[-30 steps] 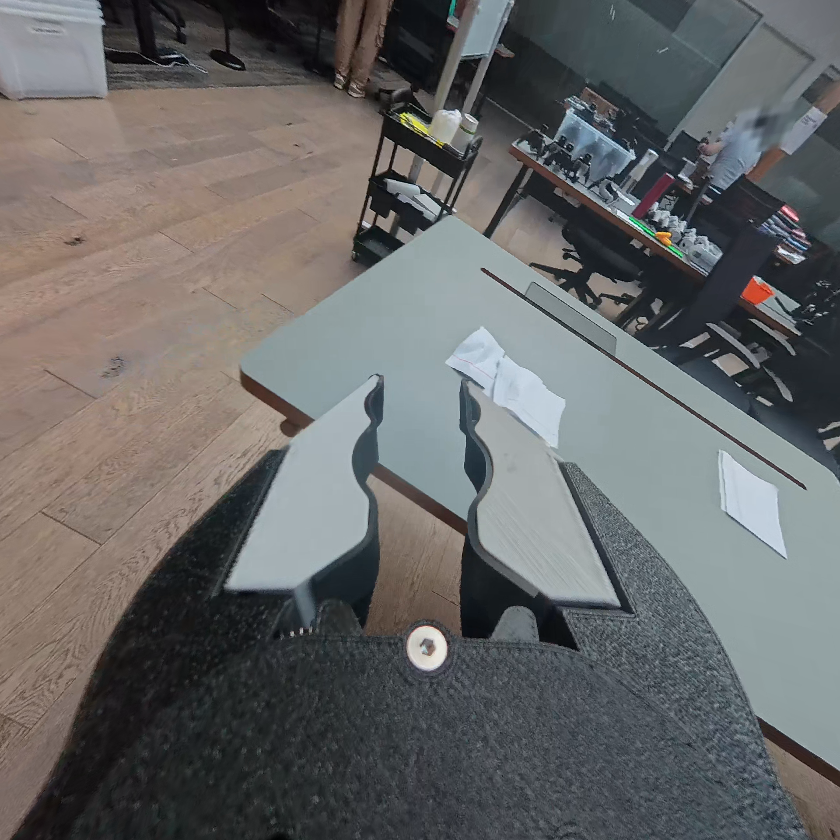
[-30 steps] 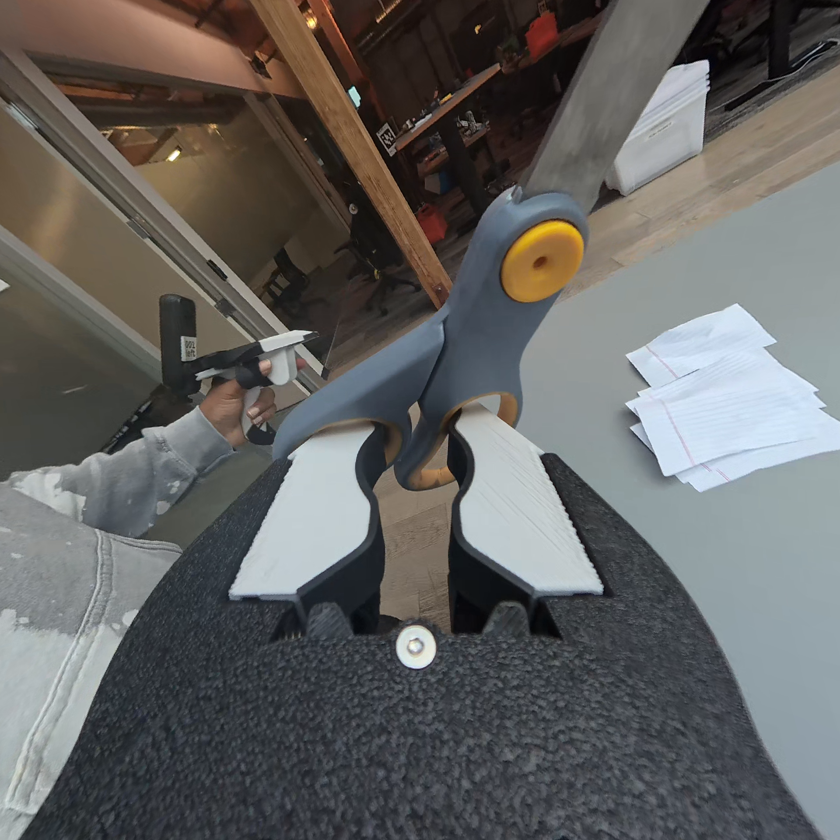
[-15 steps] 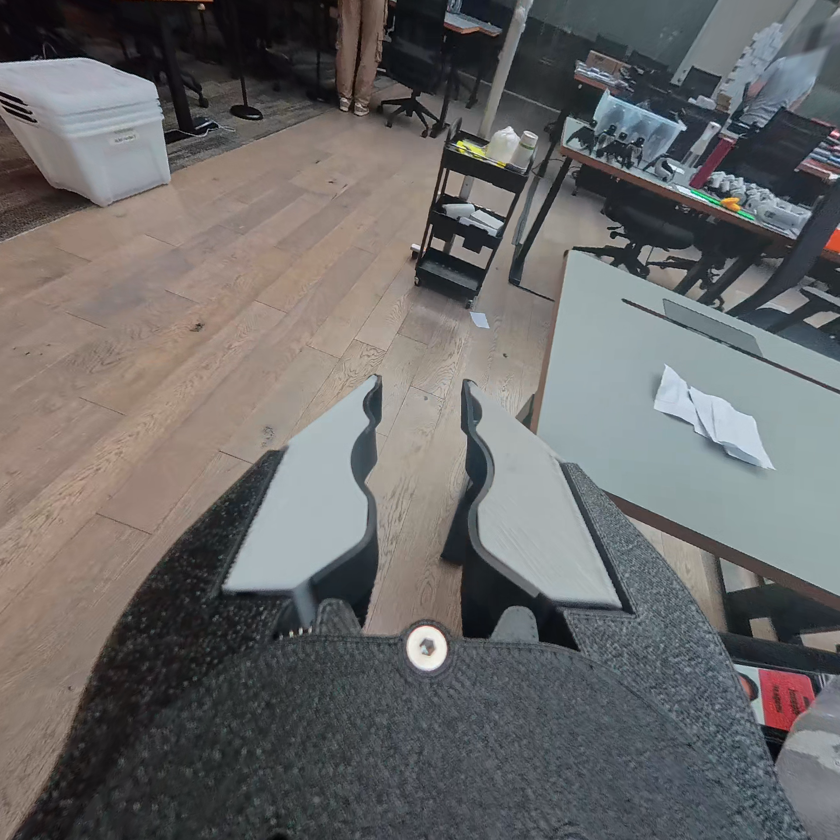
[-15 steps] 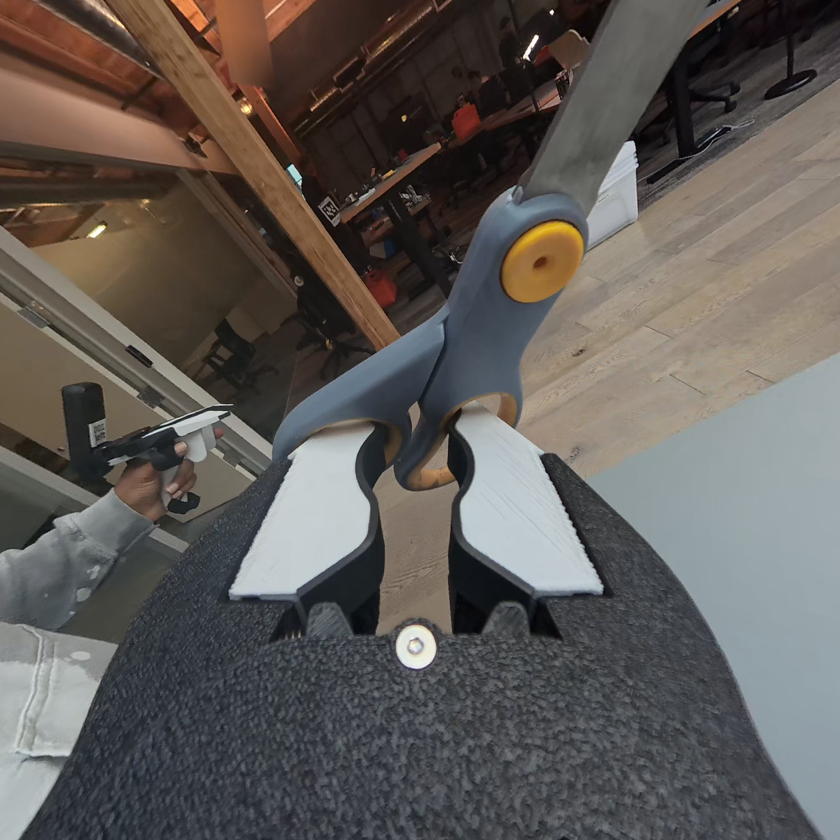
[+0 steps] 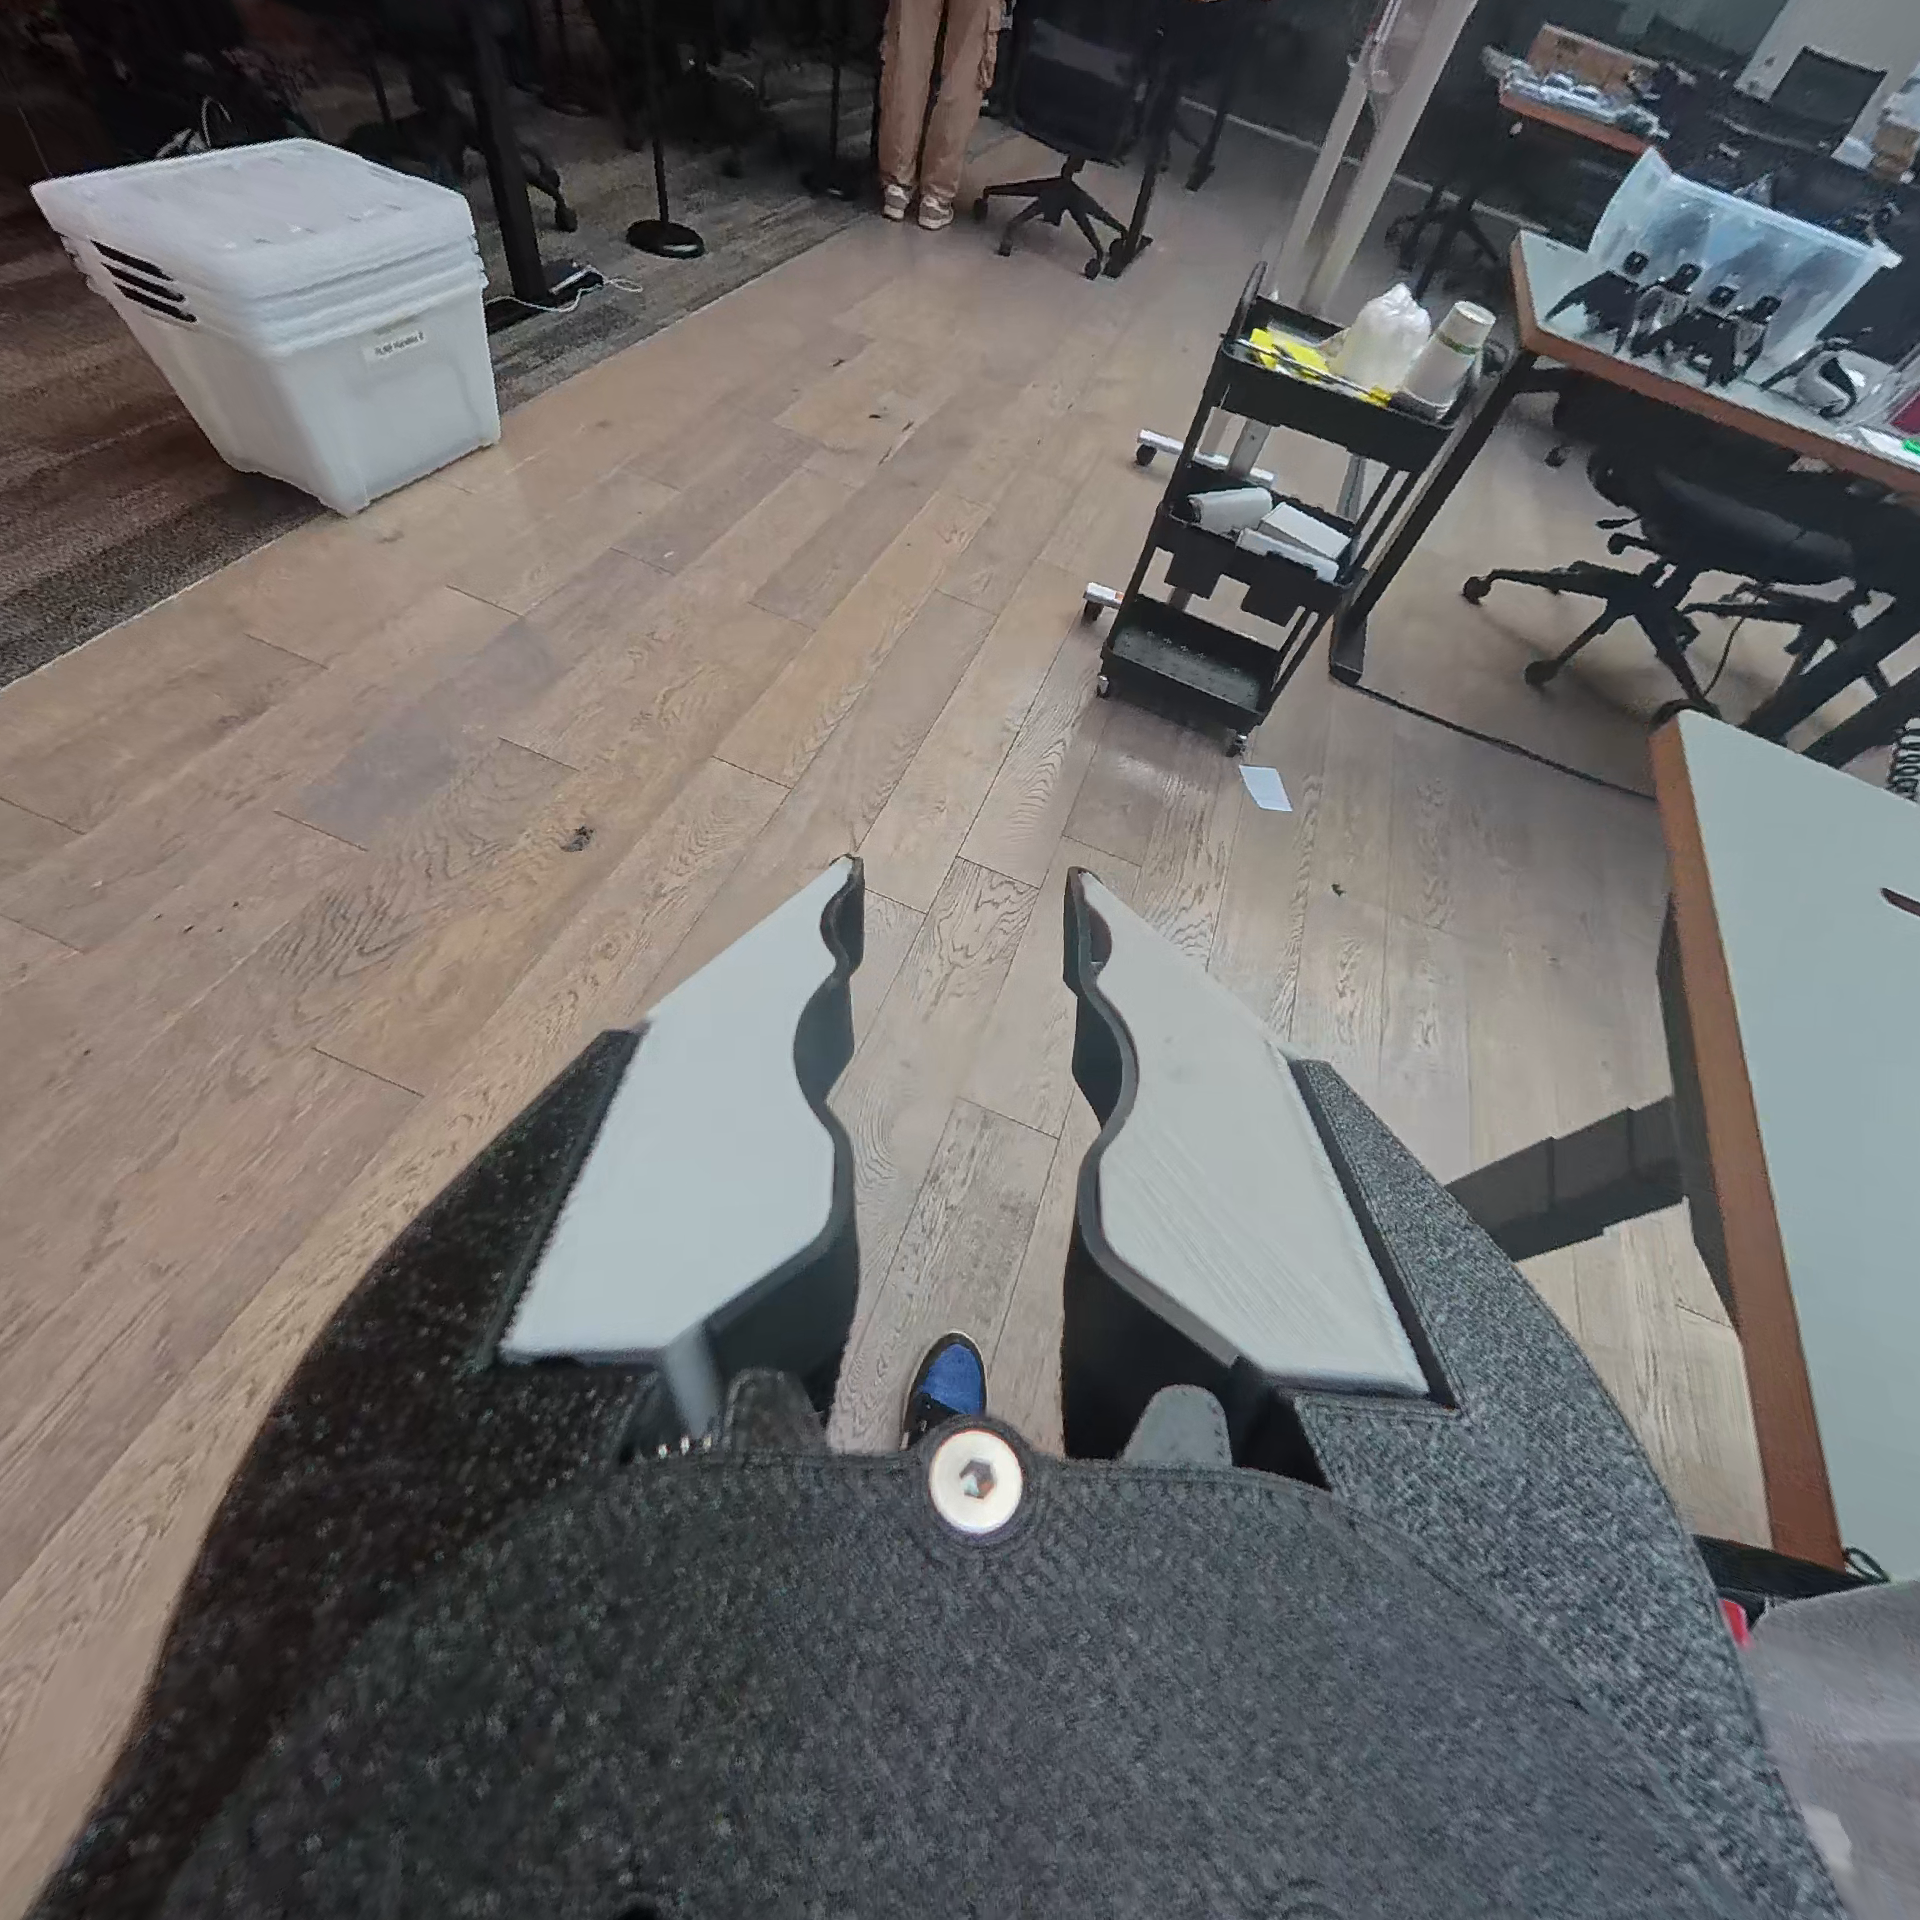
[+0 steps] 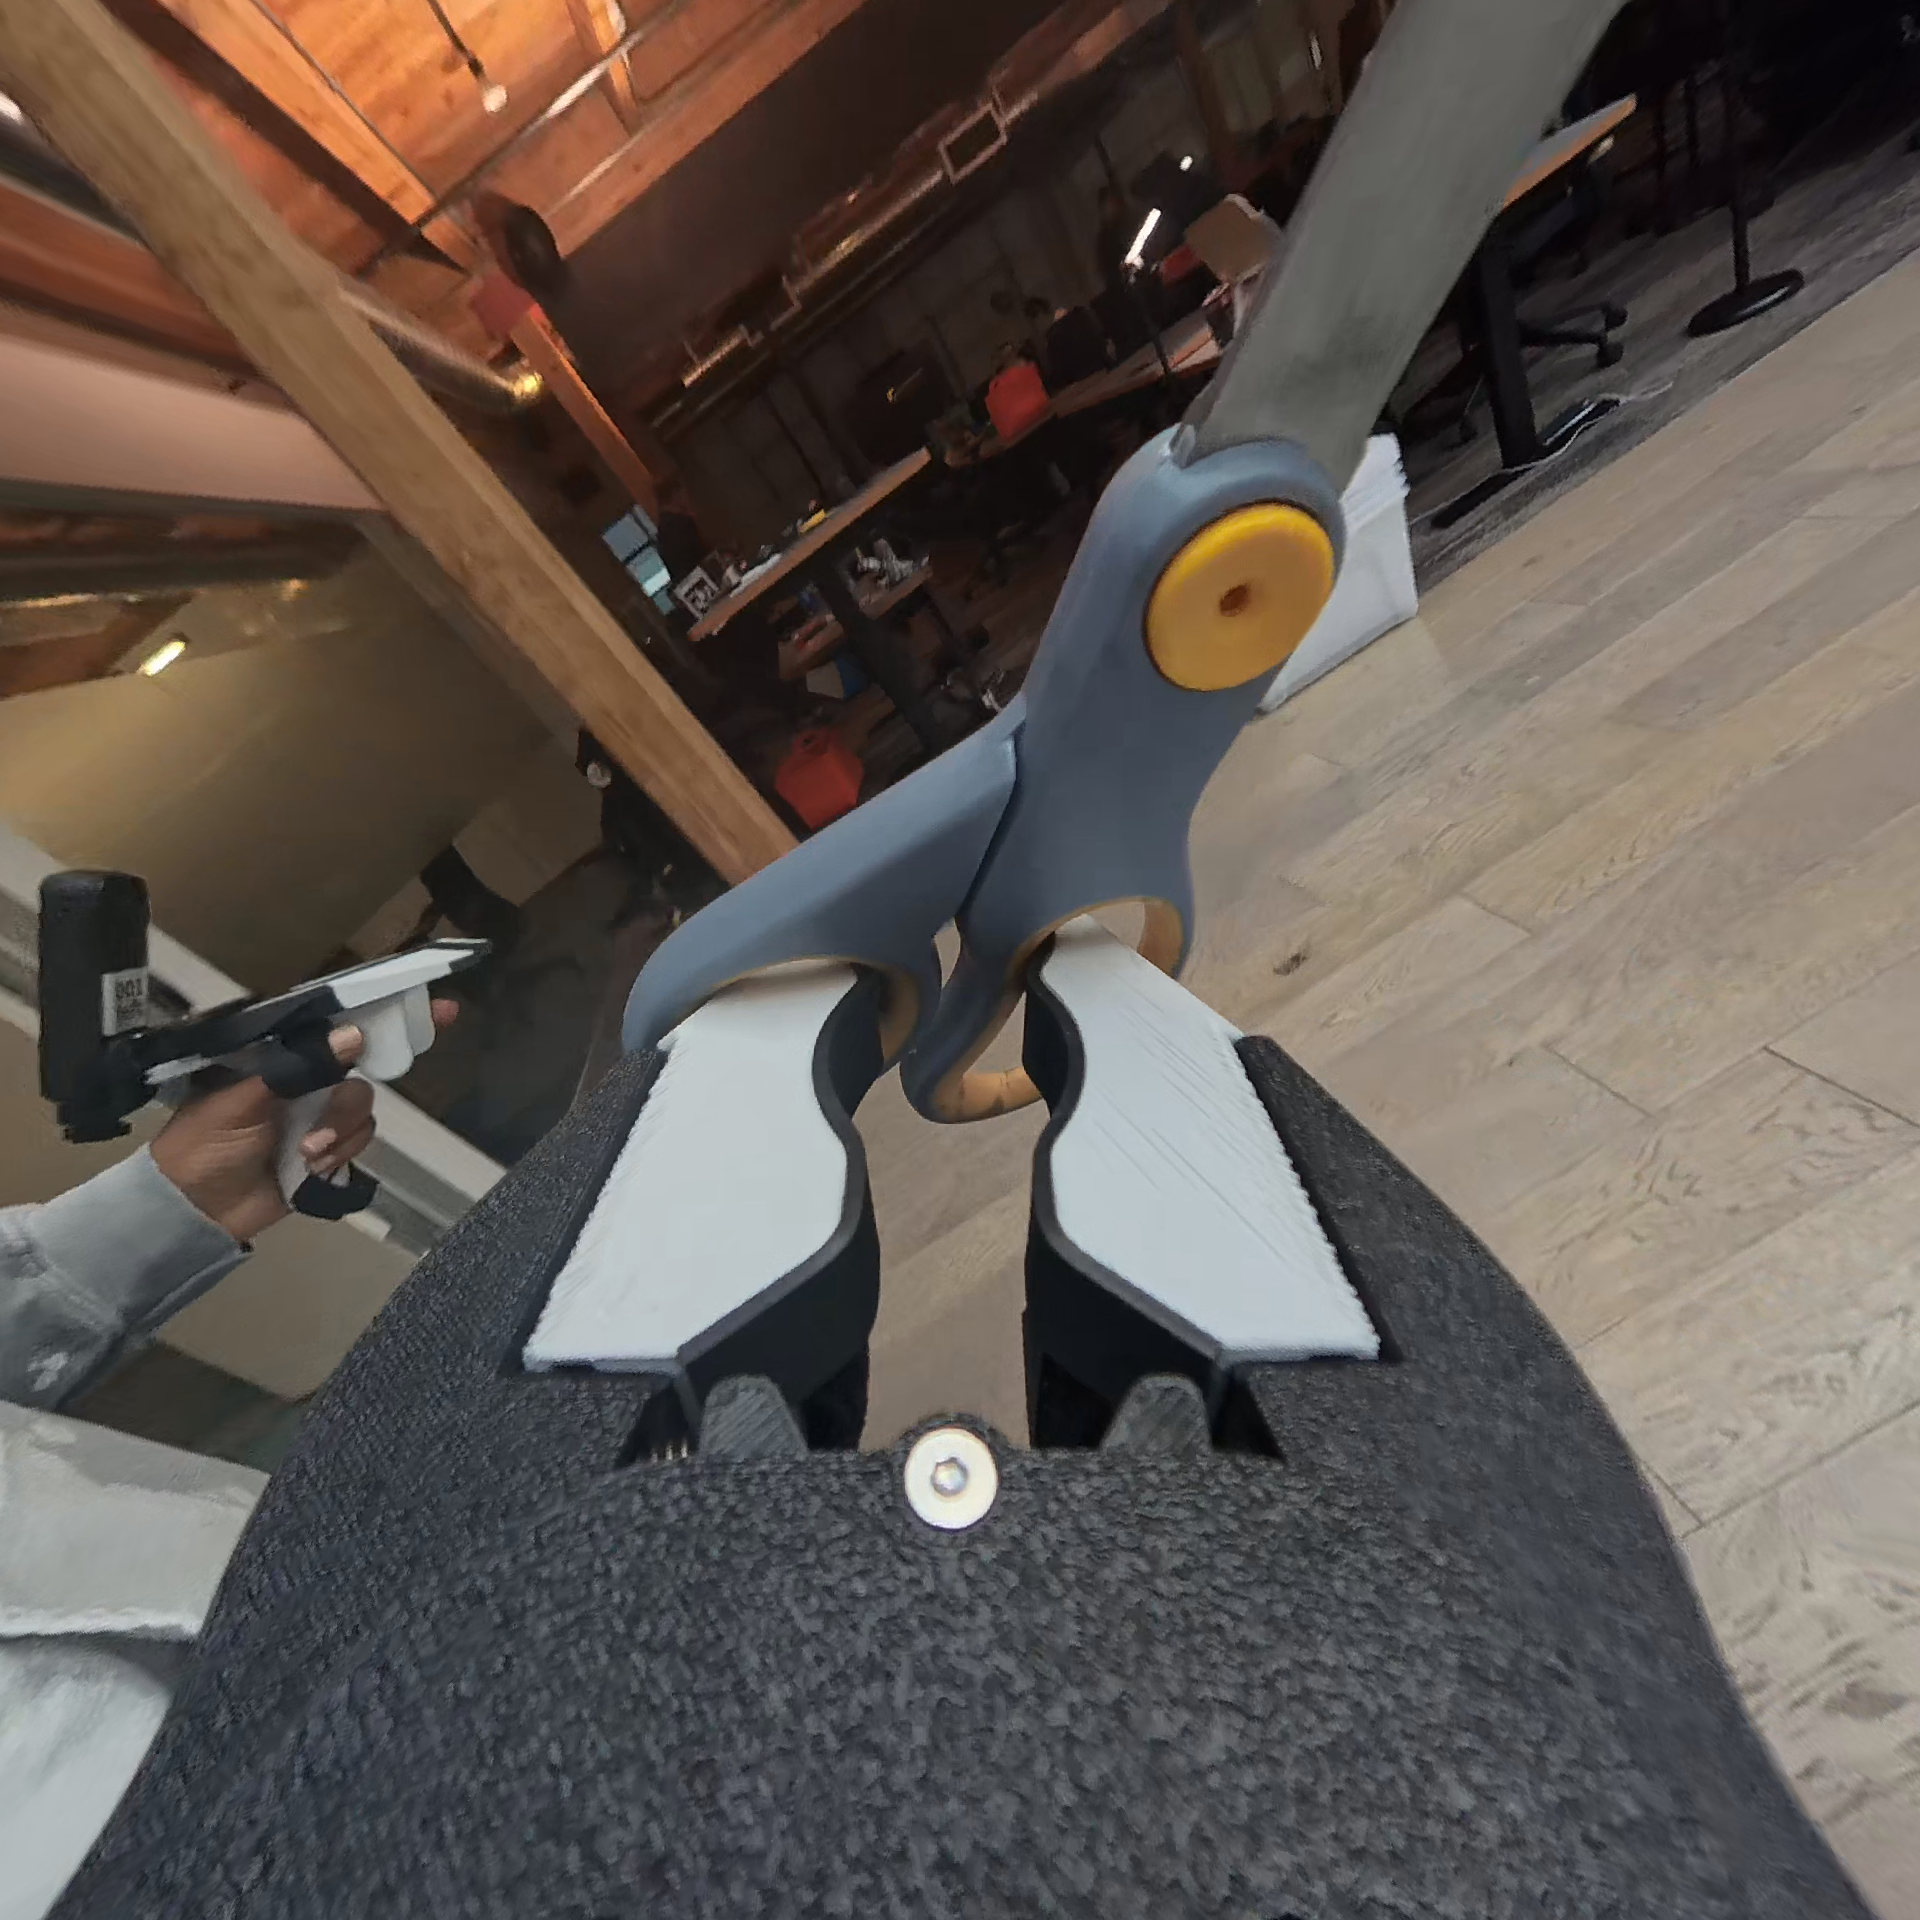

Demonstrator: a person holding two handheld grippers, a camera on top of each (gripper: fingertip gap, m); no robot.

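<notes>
My right gripper is shut on the handles of grey scissors with an orange pivot cap. The fingertips sit in the orange-lined handle loops. The blades are together and point up and to the right, out of the frame. My left gripper is open and empty, held over the wooden floor. It also shows in the right wrist view, far left, held by a hand with a light sleeve.
A grey table with a brown edge stands at right. A black rolling cart, stacked white plastic bins, office chairs and a second worktable stand farther off. A person's legs are at the back. A wooden beam slants across.
Both grippers have swung away from the grey table toward the floor. The papers on the table have left both views. The scissors stay in the right gripper; the left stays open.
</notes>
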